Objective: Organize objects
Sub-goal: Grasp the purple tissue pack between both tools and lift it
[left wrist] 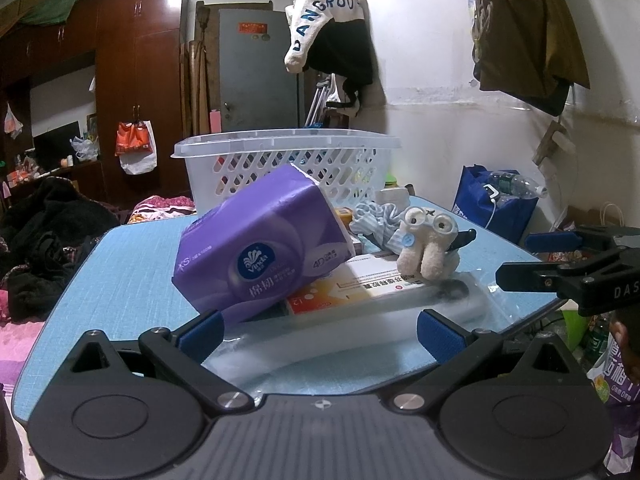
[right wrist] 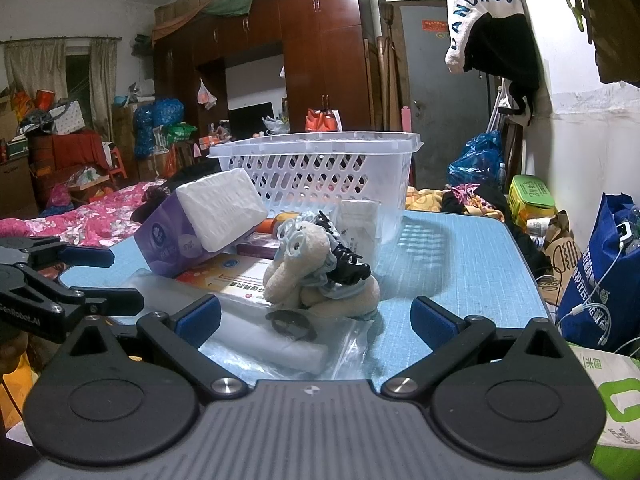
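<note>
Blue tabletop (left wrist: 120, 272), cluttered bedroom behind. White lattice basket (left wrist: 288, 160) at the far edge; contents not discernible. Purple tissue pack (left wrist: 260, 248), marked "Vinda", leans tilted on a flat orange-and-white box (left wrist: 360, 284). Cream plush toy (left wrist: 426, 242) with goggle eyes sits on that box, a black hair clip (right wrist: 348, 266) against it. Hanging white garment (left wrist: 320, 20) reads "DANGROU". Left gripper (left wrist: 320, 334): jaws wide apart, empty. Right gripper (right wrist: 316, 324): jaws wide apart, empty.
</note>
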`<state>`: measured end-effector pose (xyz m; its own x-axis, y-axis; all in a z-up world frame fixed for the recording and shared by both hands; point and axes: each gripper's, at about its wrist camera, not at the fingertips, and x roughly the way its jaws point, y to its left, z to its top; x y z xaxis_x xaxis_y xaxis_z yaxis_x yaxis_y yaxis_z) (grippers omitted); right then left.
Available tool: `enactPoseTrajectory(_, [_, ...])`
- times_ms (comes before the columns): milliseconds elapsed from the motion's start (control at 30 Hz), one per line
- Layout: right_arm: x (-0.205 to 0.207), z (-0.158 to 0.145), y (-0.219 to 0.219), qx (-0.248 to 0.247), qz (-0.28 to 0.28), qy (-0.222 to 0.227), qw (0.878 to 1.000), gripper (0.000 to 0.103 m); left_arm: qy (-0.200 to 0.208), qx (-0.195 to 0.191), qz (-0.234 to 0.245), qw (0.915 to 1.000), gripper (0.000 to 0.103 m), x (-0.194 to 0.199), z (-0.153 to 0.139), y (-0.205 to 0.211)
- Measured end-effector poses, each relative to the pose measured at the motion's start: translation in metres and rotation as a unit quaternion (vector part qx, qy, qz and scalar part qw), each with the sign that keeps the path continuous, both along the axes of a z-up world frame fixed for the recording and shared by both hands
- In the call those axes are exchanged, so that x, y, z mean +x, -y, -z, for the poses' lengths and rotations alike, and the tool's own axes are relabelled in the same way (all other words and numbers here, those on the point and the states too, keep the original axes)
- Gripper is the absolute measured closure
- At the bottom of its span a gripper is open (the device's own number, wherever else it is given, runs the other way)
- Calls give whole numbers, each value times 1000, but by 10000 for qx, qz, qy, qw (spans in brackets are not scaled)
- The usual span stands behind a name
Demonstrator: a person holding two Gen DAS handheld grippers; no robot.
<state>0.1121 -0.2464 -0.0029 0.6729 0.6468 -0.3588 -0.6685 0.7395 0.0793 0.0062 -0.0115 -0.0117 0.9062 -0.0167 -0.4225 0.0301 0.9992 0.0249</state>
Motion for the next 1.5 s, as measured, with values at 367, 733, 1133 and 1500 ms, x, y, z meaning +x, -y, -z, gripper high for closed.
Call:
enactPoseTrajectory(367, [2, 0, 4, 281, 3, 242, 9993, 0, 1296, 444, -362, 9899, 0, -10, -5, -5])
enactPoseTrajectory(733, [4, -15, -30, 321, -421, 624, 9966, 0, 1188, -581, -305, 9907, 0, 3, -2, -92])
enactPoseTrajectory(1133, [22, -23, -107, -363, -1315, 847, 9870, 19, 586, -1232, 540, 9892, 30, 39, 36, -113])
enactPoseTrajectory(1500, [14, -8, -106, -703, -1672, 1105, 9772, 43, 957, -1128, 616, 9871, 49, 31, 37, -109])
